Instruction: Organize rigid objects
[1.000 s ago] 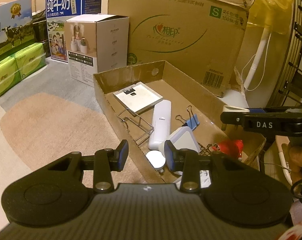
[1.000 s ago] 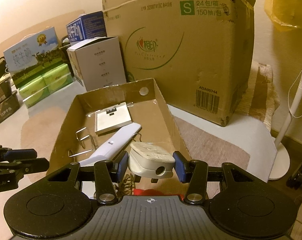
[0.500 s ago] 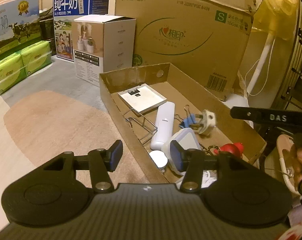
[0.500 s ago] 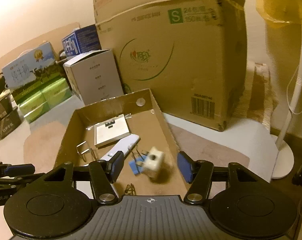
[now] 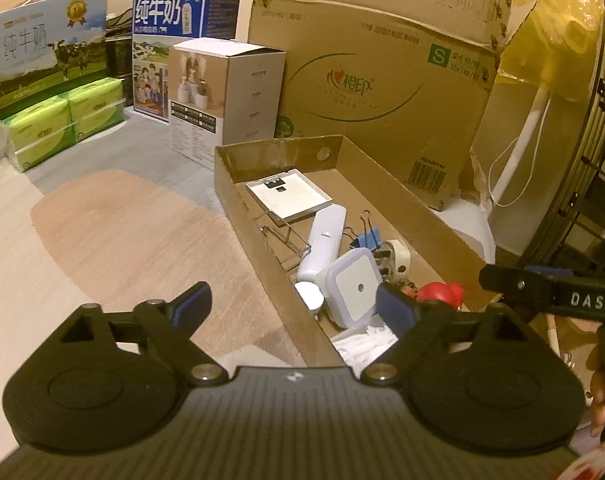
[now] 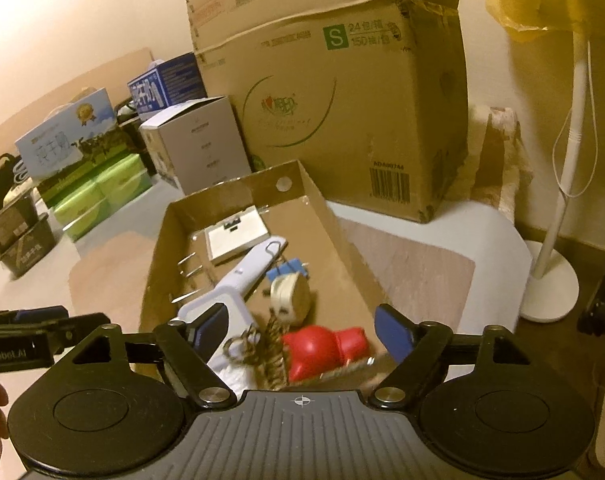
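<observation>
A shallow cardboard tray (image 5: pixel 258 240) (image 6: pixel 322 216) on the floor holds several rigid items. A white plug adapter (image 5: pixel 396 258) (image 6: pixel 289 295) lies in it beside a blue binder clip (image 5: pixel 366 238), a white stick-shaped device (image 5: pixel 322 242) (image 6: pixel 254 268), a square night light (image 5: pixel 352 284), a flat white square panel (image 5: pixel 288 198) (image 6: pixel 236 236), a wire rack (image 5: pixel 284 240) and a red toy (image 5: pixel 438 292) (image 6: pixel 314 350). My left gripper (image 5: pixel 292 308) is open and empty over the tray's near left wall. My right gripper (image 6: pixel 302 330) is open and empty above the tray's near end.
A large cardboard box (image 5: pixel 382 80) (image 6: pixel 330 108) stands behind the tray, with a white product box (image 5: pixel 226 100), milk cartons (image 5: pixel 174 44) and green tissue packs (image 5: pixel 66 120) to the left. A white fan stand (image 6: pixel 554 264) is at the right. A tan mat (image 5: pixel 142 240) lies left of the tray.
My right gripper opened and let go of the white plug adapter, which dropped into the tray by the binder clip. Both grippers opened wider and drew back a little.
</observation>
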Demonstrator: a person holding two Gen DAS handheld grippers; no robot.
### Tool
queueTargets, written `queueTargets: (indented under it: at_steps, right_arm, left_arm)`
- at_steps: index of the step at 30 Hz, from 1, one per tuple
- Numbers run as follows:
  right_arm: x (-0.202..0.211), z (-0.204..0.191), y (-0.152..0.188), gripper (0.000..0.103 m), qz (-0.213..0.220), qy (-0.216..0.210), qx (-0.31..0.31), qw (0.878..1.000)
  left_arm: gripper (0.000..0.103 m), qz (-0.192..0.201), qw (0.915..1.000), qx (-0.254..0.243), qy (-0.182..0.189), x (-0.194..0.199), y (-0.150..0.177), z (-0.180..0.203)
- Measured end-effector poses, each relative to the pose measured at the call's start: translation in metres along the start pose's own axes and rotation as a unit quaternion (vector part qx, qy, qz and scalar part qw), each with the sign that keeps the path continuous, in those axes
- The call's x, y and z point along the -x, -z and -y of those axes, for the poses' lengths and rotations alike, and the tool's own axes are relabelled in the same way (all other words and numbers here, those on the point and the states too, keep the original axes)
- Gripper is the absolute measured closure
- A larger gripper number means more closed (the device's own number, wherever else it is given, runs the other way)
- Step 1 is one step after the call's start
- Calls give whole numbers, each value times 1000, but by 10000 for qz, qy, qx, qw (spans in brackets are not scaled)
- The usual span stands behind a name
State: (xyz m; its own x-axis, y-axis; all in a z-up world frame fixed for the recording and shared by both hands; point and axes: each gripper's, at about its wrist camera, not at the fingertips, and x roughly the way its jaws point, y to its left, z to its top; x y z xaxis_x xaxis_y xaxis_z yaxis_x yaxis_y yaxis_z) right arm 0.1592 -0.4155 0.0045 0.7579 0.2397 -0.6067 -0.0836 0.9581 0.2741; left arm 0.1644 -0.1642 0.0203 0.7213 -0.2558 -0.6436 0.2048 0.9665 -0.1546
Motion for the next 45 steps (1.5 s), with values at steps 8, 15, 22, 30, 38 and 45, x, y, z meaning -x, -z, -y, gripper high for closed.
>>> queueTargets:
  at_steps: [8,15,22,30,38,45]
  right_arm:
    - [26,-16,11,14,-72,-20,247,9997]
    - [46,-29,21,11,-144,-49,390,9991]
    - [63,-47,39,9,-279,-117,672,9973]
    - [75,-61,58,7,-425,-138,737,9963]
    - [76,-77,74,7,-591,-260,847,9943]
    - [72,-84,78,7,-657,-313,880,9935]
  left_arm:
    - [2,56,9999,148,-38,28,14,-3]
    - [1,-9,9996,265,-135,52,33,-11]
    - [1,-116,9986,391,-337,83,55,-26]
    - [1,-283,9972,463,-508,114,80,-38]
    - [2,-515,9953,500,-656,125,99,-43]
    - [2,-506,9939,584,-791,127,102,-48]
